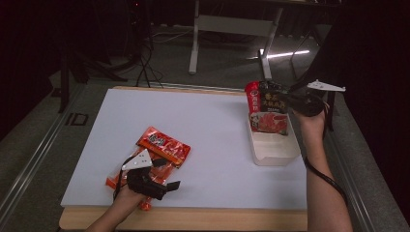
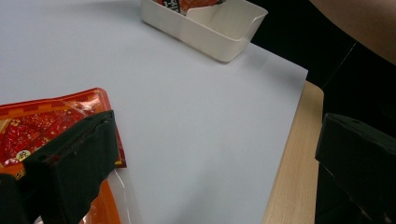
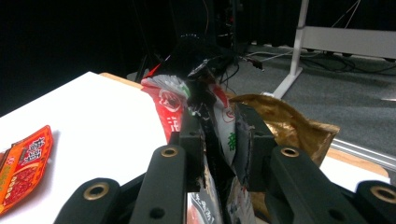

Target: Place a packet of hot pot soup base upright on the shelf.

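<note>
chinese characters, too blurred to read, on the red packet (image 1: 163, 146) and dark packet (image 1: 273, 102)

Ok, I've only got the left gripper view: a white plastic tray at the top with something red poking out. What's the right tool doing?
Observer: The right tool is clamped on a black and red foil packet, held upright above the far end of the white plastic tray.
Operator: Just that one packet?
Observer: The right gripper view shows crumpled gold foil beside its jaws; I can't tell if it's a separate bag.
Operator: And my left tool from above?
Observer: The left tool lies open over an orange and clear packet that reaches the table's near edge.
</note>
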Action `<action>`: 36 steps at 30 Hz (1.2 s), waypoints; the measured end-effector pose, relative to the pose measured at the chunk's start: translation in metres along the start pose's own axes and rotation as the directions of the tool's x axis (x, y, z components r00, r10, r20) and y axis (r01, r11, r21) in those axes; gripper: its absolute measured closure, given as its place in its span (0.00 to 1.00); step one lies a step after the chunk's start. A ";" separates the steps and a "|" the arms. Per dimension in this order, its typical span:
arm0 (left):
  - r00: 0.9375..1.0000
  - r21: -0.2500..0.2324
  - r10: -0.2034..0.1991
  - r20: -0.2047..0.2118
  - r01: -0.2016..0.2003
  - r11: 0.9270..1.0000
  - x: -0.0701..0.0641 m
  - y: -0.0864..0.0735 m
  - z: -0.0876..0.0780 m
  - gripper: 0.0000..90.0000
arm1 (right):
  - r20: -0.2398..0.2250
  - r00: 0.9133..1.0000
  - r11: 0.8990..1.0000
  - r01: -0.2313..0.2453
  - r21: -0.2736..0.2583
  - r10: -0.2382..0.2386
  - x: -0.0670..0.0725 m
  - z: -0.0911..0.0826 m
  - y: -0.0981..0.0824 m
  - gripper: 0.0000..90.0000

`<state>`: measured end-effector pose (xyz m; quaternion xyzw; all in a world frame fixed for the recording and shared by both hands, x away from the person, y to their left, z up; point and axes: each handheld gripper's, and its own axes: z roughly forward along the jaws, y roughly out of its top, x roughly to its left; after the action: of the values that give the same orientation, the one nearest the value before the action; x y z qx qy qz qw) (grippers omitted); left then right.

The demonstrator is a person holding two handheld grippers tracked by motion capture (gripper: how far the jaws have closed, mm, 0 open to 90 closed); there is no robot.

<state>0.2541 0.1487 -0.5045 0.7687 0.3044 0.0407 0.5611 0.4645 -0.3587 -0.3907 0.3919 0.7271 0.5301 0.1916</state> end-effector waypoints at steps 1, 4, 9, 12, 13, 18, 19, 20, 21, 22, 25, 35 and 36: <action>1.000 0.000 0.000 0.000 0.000 1.000 0.000 0.000 0.000 0.00 | 0.000 1.000 1.000 0.000 0.000 0.000 0.000 0.000 0.000 0.83; 1.000 0.001 -0.001 -0.005 0.001 1.000 0.000 0.000 0.000 0.00 | 0.004 1.000 1.000 -0.005 -0.010 0.005 0.000 0.000 -0.006 0.83; 1.000 0.005 -0.003 -0.005 0.003 1.000 0.001 -0.001 0.000 0.00 | -0.008 0.999 0.997 -0.049 -0.053 0.049 -0.007 -0.006 -0.019 0.83; 1.000 0.007 -0.001 -0.006 0.001 1.000 0.001 -0.001 0.000 0.00 | -0.007 0.999 0.997 -0.044 -0.068 0.044 -0.007 -0.008 -0.023 0.83; 1.000 0.006 -0.001 -0.007 0.001 1.000 0.001 -0.001 0.000 0.00 | -0.002 0.999 0.997 -0.042 -0.069 0.042 -0.007 -0.009 -0.024 0.83; 1.000 0.004 -0.002 -0.008 0.002 1.000 0.001 -0.001 -0.001 0.00 | 0.008 0.998 0.997 -0.057 -0.054 0.058 -0.013 -0.008 -0.039 0.82; 1.000 0.003 -0.002 -0.010 0.002 1.000 0.001 -0.001 -0.001 0.00 | 0.001 0.997 0.994 -0.076 -0.074 0.076 -0.015 -0.010 -0.043 0.82; 1.000 0.002 -0.003 -0.010 0.003 1.000 0.001 -0.001 -0.001 0.00 | -0.004 0.996 0.992 -0.094 -0.085 0.094 -0.018 -0.012 -0.046 0.82; 1.000 0.004 -0.004 -0.008 0.004 1.000 0.002 -0.001 0.000 0.00 | -0.004 0.995 0.991 -0.100 -0.092 0.100 -0.020 -0.014 -0.049 0.82; 1.000 0.005 -0.005 -0.009 0.005 1.000 0.001 -0.001 0.000 0.00 | -0.005 0.994 0.990 -0.107 -0.094 0.107 -0.021 -0.015 -0.052 0.82; 1.000 0.008 -0.002 -0.009 0.002 1.000 0.001 -0.001 0.001 0.00 | 0.014 0.995 0.991 -0.100 -0.086 0.101 -0.023 -0.019 -0.054 0.76; 0.999 -0.018 0.033 -0.023 -0.034 0.999 0.003 0.001 -0.002 0.00 | 0.127 0.988 0.995 -0.087 -0.052 0.093 -0.005 -0.039 -0.041 0.48; 0.999 -0.023 0.035 -0.023 -0.035 0.999 0.003 0.001 -0.003 0.00 | 0.133 0.988 0.995 -0.077 -0.057 0.084 -0.003 -0.043 -0.039 0.45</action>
<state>0.2562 0.1529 -0.5031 0.7666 0.2969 0.0629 0.5659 0.4220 -0.3928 -0.4117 0.4510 0.6821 0.5283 0.2287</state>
